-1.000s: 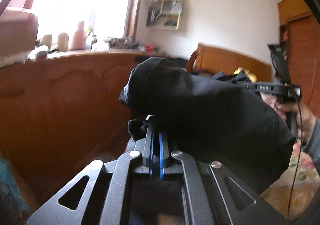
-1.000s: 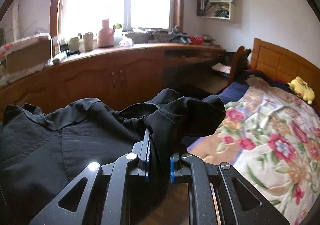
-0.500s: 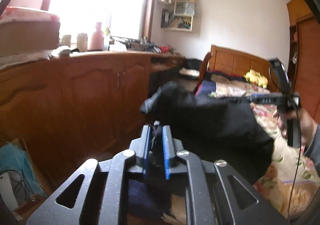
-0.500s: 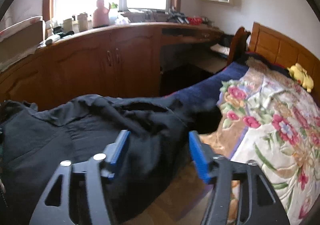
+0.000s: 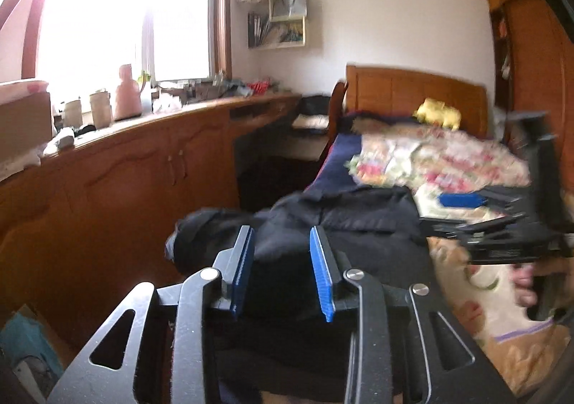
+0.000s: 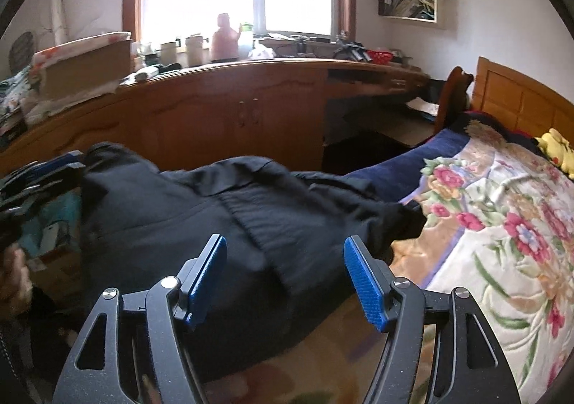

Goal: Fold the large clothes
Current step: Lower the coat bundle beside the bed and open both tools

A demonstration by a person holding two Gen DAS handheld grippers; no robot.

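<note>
Rumpled black fabric jacket (image 6: 251, 224) lying on floral bedspread (image 6: 502, 224) at bed edge. Left gripper (image 5: 283, 271) jaws just opening, part-spread, empty. Right gripper (image 6: 287, 278) wide apart, empty.

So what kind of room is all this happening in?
Almost certainly a home bedroom: a bed with a floral bedspread and wooden headboard, a yellow plush toy by the pillow end, and a long wooden cabinet under the window.
</note>
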